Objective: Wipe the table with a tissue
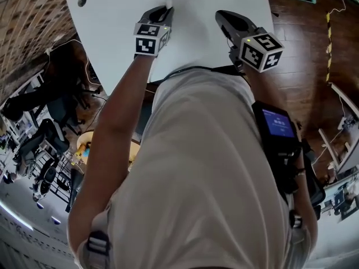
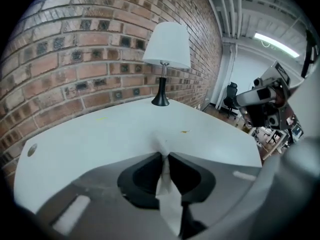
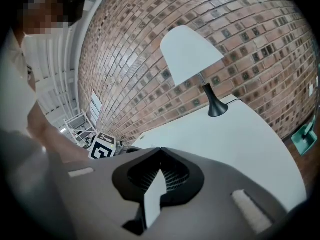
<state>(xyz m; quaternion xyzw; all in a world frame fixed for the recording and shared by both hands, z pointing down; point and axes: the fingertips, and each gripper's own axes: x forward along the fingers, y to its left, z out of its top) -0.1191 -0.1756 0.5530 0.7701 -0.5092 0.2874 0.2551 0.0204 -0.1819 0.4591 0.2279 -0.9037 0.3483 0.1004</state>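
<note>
A: Your left tongs (image 2: 164, 154) are pinched shut on the tissue (image 2: 168, 196), its end poking out over the tabletop (image 2: 100, 139), well short of the far edge where the lamp (image 2: 166, 46) stands.

B: Your right tongs (image 3: 160, 151) are closed tip to tip, gripping nothing, held over the tabletop near its right edge.

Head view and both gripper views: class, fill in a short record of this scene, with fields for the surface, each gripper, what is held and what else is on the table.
Surface: flat white table, beside a red brick wall
Left gripper: jaws closed on a crumpled white paper tissue
Right gripper: jaws together, nothing held, over the table
On the table: lamp with white shade and black base, by the wall
Marks: small yellowish speck beyond the tissue
</note>
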